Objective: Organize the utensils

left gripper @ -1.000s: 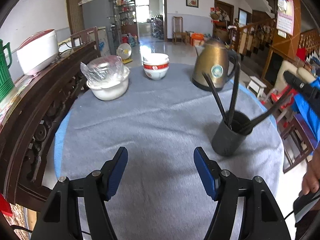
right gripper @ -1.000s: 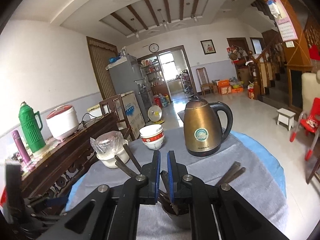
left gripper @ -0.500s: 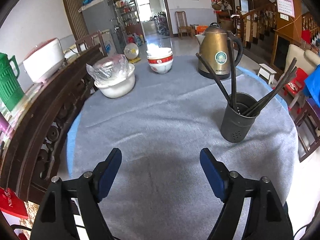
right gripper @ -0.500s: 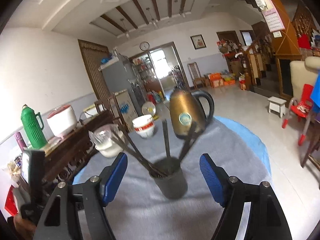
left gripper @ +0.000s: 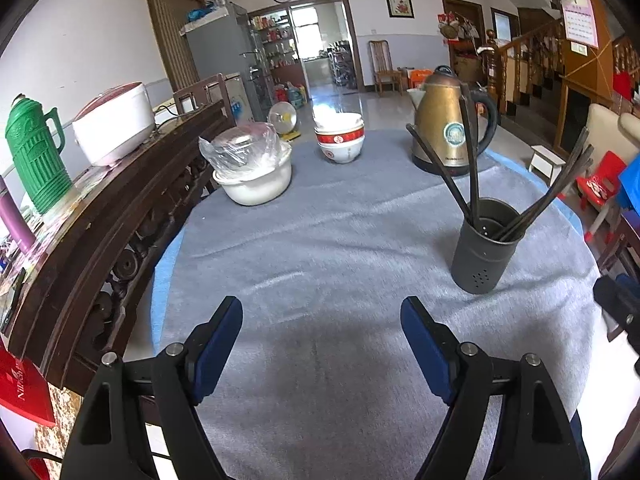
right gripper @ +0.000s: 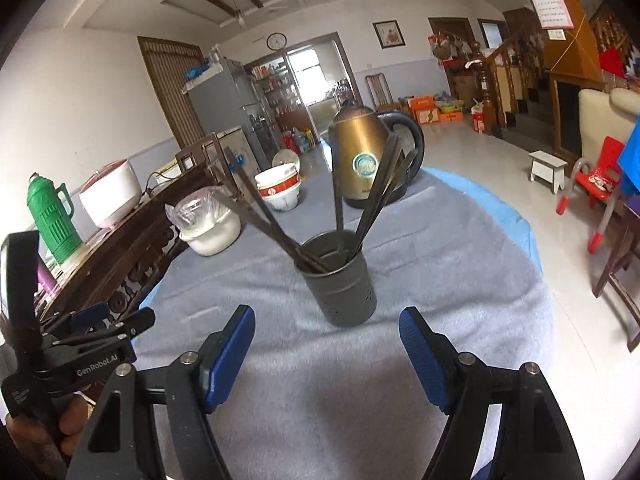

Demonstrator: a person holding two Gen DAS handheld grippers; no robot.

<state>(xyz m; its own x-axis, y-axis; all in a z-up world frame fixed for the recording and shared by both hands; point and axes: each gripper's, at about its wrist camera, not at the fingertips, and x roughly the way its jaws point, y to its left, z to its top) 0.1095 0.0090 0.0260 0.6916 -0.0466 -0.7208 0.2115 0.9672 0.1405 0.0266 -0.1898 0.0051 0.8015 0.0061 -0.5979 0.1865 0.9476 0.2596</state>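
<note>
A dark perforated utensil holder stands on the grey tablecloth, right of centre. Several dark utensils stand in it, handles fanned out. In the right wrist view the holder is just ahead of my right gripper, which is open and empty. My left gripper is open and empty over the near part of the cloth, left of the holder. It also shows at the left edge of the right wrist view.
A brass kettle stands at the far right of the table. Stacked red-and-white bowls and a plastic-covered white bowl stand at the back. A dark wooden sideboard with a green thermos runs along the left.
My right gripper has opened, letting go of the utensils into the holder, and pulled back and down. My left gripper drew back slightly.
</note>
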